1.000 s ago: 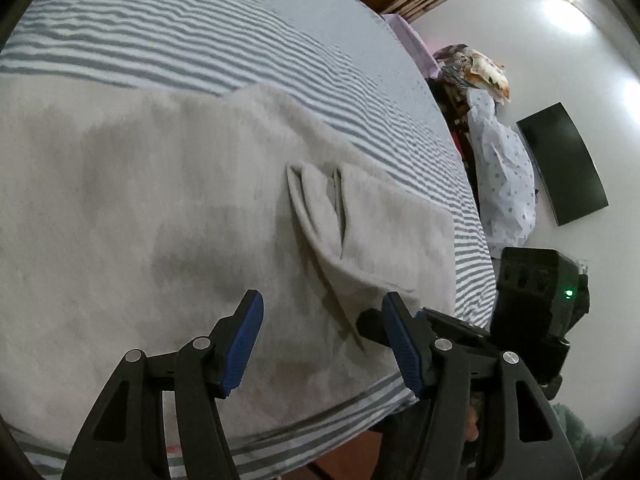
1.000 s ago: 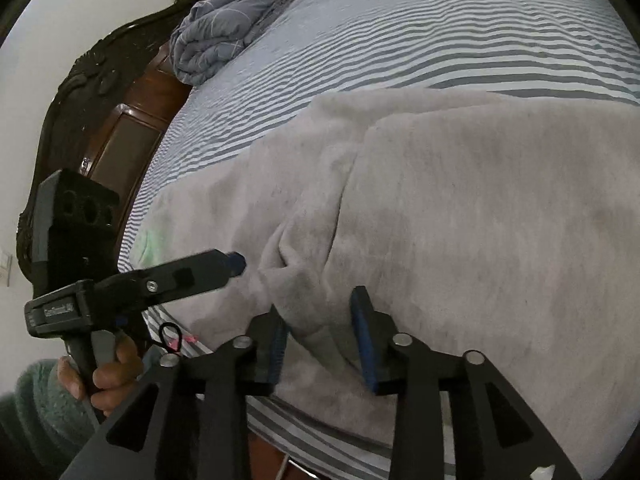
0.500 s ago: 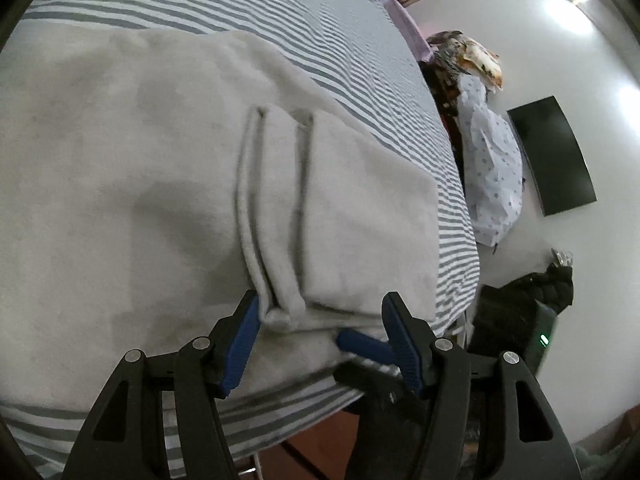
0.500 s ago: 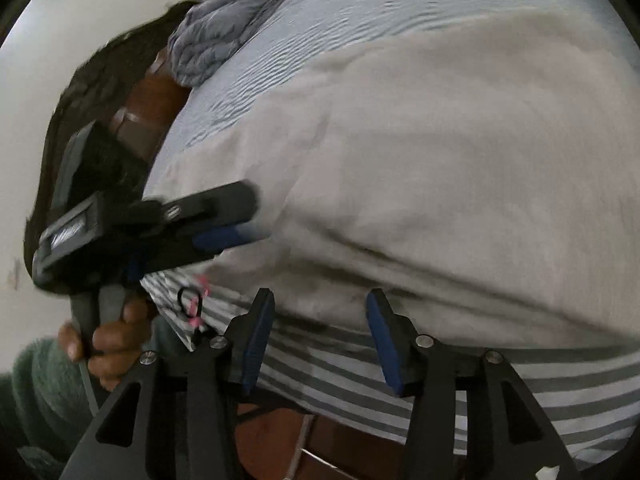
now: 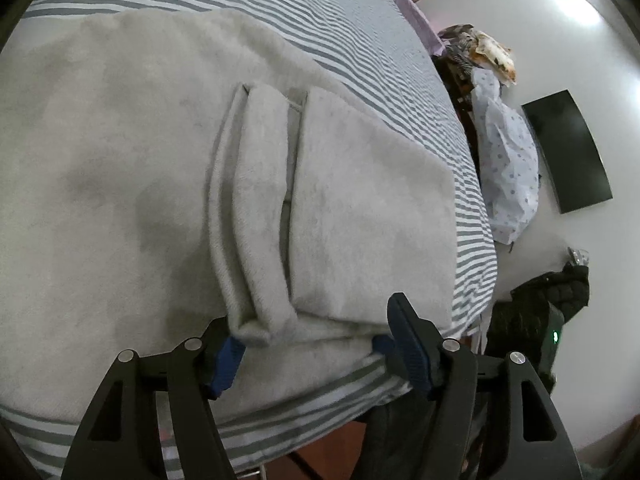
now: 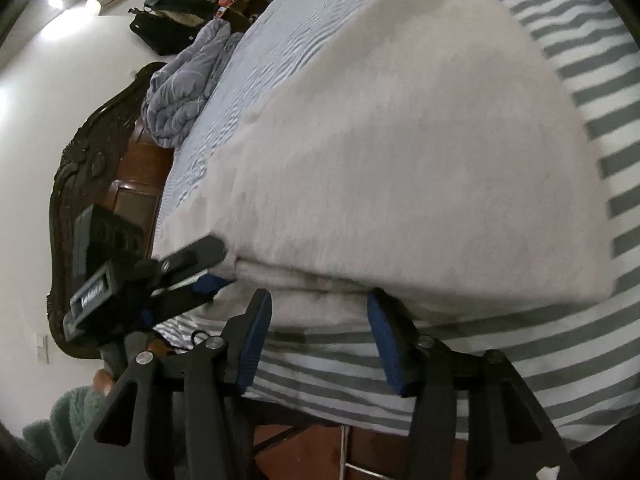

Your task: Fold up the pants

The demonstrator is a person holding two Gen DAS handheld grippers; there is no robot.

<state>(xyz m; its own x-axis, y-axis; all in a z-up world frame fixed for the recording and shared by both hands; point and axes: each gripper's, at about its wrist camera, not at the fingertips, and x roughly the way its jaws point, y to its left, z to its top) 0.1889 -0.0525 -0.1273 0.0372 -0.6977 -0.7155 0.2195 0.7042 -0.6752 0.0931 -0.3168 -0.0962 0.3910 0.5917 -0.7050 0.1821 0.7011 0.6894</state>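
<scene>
Both my tongs just opened: left tongs [image 5: 312, 346] wide around folded hem of pale grey fleece pants [image 5: 160, 168], right tongs [image 6: 316, 340] half-open, empty, before pants' edge on striped bed [image 6: 592, 128]. Fold laid; smoothing next.

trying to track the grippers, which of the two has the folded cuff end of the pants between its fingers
The left gripper: the rolled cuff end of the pants sits between its open fingers. The right gripper has only the flat edge.

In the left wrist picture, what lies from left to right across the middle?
Pants → folded flap → striped bedsheet → dotted cloth → black screen.
</scene>
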